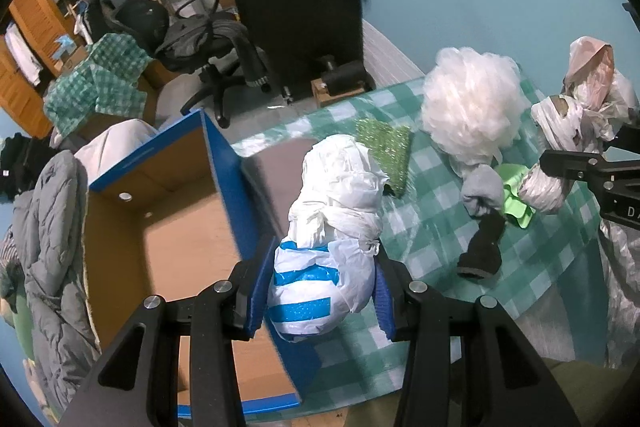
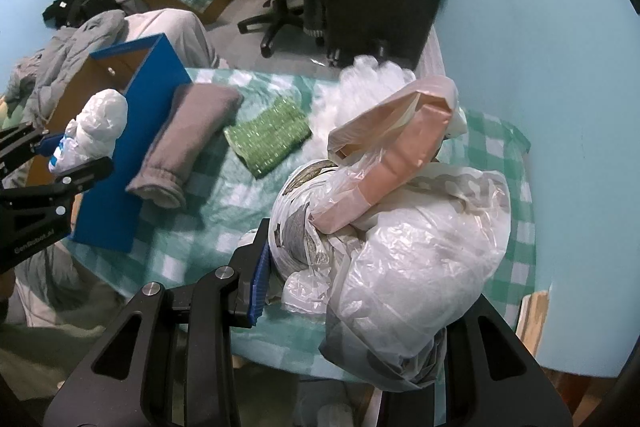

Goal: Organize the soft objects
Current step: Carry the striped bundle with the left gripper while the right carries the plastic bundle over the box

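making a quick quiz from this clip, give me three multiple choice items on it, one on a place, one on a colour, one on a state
1. Where does the green scrub pad lie?
A. on the checked tablecloth
B. inside the blue box
C. on the office chair

2. What colour are the stripes on the bag bundle in the left gripper?
A. red
B. blue
C. black

3. What state is the right gripper in?
A. open and empty
B. shut on a bundle of plastic bags
C. out of view

Answers: 1 A, the pad rests flat on the cloth beside the grey rolled towel. 2 B, blue bands cross the white plastic. 3 B, the bundle fills the space between its fingers.
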Demonstrator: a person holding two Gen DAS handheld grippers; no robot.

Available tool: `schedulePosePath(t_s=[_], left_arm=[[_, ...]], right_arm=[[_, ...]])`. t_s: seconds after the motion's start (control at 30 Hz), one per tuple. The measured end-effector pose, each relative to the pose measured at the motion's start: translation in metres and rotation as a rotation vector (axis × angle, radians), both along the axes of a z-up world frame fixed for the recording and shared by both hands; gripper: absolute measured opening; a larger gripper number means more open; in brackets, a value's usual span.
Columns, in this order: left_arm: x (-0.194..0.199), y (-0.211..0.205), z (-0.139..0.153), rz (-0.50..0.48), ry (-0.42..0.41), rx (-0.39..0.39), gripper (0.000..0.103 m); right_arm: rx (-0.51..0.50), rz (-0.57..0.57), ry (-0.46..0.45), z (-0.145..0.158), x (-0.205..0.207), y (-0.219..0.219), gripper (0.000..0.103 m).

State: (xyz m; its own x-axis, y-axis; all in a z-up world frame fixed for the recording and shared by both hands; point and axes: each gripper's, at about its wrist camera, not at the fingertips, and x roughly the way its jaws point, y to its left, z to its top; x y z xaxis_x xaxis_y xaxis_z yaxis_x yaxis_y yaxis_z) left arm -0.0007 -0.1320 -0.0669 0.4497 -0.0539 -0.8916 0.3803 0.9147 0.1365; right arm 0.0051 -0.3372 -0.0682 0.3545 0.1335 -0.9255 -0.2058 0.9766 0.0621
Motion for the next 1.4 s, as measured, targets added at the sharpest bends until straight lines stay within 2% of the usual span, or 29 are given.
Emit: schedulePosePath(t_s=[0.63,1.4], left_arm=[[0.007,0.065,0.014,0.146,-0.043,-0.018,0.045],[0.007,0.162,0.006,0.342,-0.03,-0.015,0.045]], right_arm=[[0.02,0.132,-0.039,0.013,0.032,0.071,0.034],[0.075,0.321,-0.032,0.006,0.057,0.181,0.034]])
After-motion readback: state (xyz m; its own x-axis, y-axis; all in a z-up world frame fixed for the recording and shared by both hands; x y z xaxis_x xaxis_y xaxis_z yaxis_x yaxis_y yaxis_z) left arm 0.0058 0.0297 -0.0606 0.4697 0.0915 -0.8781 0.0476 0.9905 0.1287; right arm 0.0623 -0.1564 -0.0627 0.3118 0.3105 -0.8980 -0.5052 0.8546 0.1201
